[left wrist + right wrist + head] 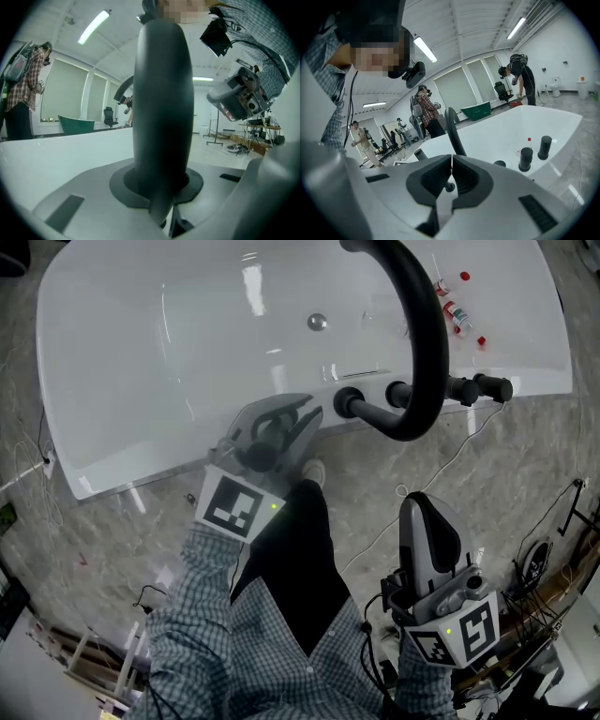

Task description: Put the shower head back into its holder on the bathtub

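The shower head point(161, 93) is a thick black wand standing upright between the jaws of my left gripper point(161, 185), which is shut on it. From the head view, the left gripper point(305, 418) rests at the near rim of the white bathtub point(131, 474) and hides most of the wand. Just right of it on the rim stand a tall curved black spout point(427, 343) and black knobs point(464, 388). I cannot tell which fitting is the holder. My right gripper point(419, 504) hangs back over the floor, shut and empty point(452, 164).
Small red-capped bottles point(452, 307) lie on the tub's far rim, and a drain point(317, 322) sits in its bottom. Cables point(441, 474) trail over the marble floor. My own leg and shoe point(314, 472) stand by the tub. Several people move about in the background.
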Tool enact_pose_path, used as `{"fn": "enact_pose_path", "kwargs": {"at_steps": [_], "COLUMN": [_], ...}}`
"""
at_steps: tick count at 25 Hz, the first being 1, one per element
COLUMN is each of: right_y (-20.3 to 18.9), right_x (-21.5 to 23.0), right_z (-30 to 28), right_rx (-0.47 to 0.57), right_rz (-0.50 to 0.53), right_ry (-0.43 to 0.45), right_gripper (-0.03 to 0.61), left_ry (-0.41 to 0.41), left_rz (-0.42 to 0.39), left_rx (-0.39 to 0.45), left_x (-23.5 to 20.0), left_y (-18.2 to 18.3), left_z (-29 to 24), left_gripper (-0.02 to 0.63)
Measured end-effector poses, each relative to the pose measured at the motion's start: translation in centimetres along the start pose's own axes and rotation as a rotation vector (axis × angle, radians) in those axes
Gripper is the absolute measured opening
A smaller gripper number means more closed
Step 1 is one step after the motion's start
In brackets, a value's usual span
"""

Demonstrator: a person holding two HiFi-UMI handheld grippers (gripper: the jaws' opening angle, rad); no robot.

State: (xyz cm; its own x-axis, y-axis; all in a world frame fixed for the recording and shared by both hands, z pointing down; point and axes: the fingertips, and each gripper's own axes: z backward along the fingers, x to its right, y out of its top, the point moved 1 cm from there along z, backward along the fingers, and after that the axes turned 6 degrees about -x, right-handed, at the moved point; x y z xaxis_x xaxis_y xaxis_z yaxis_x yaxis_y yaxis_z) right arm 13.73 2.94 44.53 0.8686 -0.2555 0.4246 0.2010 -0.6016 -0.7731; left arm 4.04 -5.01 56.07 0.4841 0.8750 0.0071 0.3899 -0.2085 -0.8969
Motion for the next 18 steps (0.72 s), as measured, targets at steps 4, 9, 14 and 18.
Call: {"fn": "enact_pose_path", "kwargs": {"at_steps": [4,9,14,18], "right_y": [0.1,0.1,-0.3,-0.6], "right_x": [-0.2,-0.5,-0.7,-1.0], "right_z": [-0.1,-0.1,-0.4,-0.6], "right_rx": [-0.003,-0.006,-0.018,-0.019], "right_rz": [0.0,0.002,-0.003,-0.012], "right_ry": [0.002,-0.001,0.004,0.01], "right_gripper": [0.017,0.017,0.017,0.017], "left_ry": [-0.005,-0.016,-0.023,-0.036], "left_rz": [-0.051,-0.091,-0.104,-0.043], "left_rx": [-0.039,-0.067,-0.087,-0.07], "left_x": [0.9,1.4,1.2,0.7], "left_y": [-1.0,-1.6,-2.2,-2.0], "left_z": [-0.4,-1.3,-2.1,-2.3], "left_gripper": [0.066,0.065,0.057,0.058]}}
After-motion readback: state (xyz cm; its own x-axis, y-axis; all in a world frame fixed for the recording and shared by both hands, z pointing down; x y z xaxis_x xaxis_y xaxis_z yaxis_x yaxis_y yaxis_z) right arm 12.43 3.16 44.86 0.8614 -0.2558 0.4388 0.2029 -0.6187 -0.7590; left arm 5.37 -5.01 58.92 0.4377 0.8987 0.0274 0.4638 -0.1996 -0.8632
